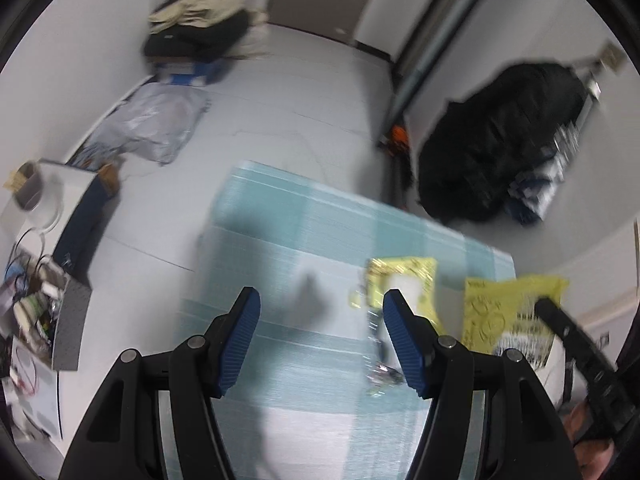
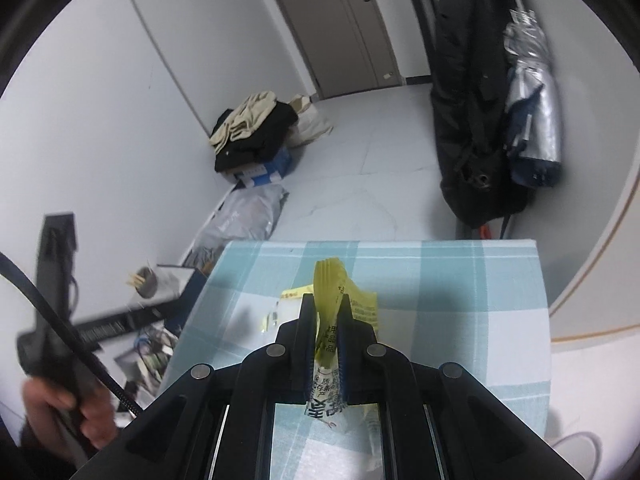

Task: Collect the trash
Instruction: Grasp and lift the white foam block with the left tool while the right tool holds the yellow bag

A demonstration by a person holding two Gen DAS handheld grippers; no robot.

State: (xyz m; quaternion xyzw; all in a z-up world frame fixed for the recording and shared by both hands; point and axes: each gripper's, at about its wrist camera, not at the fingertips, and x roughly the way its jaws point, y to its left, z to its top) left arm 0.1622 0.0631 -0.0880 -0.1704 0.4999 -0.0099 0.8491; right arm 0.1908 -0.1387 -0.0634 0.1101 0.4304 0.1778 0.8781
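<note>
A table with a blue-and-white checked cloth [image 1: 280, 220] [image 2: 460, 280] holds the trash. My right gripper [image 2: 326, 300] is shut on a yellow snack wrapper [image 2: 332, 280], held above the cloth; it also shows in the left wrist view [image 1: 508, 312]. A second yellow wrapper [image 1: 404, 284] [image 2: 292, 294] lies flat on the cloth, with a clear plastic scrap [image 1: 380, 360] [image 2: 268, 316] beside it. My left gripper [image 1: 320, 304] is open and empty over the cloth, just left of that wrapper.
A black bag [image 1: 492, 140] [image 2: 472, 120] hangs at the right. Piled clothes on a box [image 1: 196, 28] [image 2: 252, 136] and a grey plastic bag [image 1: 152, 124] [image 2: 240, 220] lie by the left wall. A cluttered side surface [image 1: 36, 280] stands left of the table.
</note>
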